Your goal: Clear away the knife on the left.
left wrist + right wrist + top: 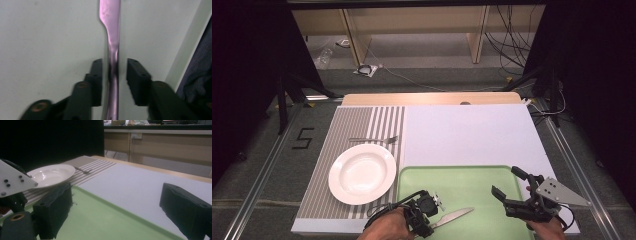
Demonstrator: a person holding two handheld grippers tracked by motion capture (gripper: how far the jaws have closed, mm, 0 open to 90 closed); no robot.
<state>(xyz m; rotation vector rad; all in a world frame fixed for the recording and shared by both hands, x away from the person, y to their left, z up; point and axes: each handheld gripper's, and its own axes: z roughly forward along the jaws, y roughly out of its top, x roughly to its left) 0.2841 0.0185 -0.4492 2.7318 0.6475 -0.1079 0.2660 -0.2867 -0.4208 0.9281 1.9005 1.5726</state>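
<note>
**Table setting: knife pickup in progress**

The knife lies on the green tray, its handle straddled by the left gripper, jaws apart, not yet clamped. The right gripper is held wide open over the tray. The plate and fork are already placed on the striped mat; the knife apparently remains to be transferred.

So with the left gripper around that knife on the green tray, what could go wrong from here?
1. The left gripper straddles the knife handle with gaps on both sides; the thin metal could slip or twist as the jaws close.
2. The knife lies flat on the tray, so the fingertips may scrape it.
3. The plate sits close by; a swing could hit it.
</note>
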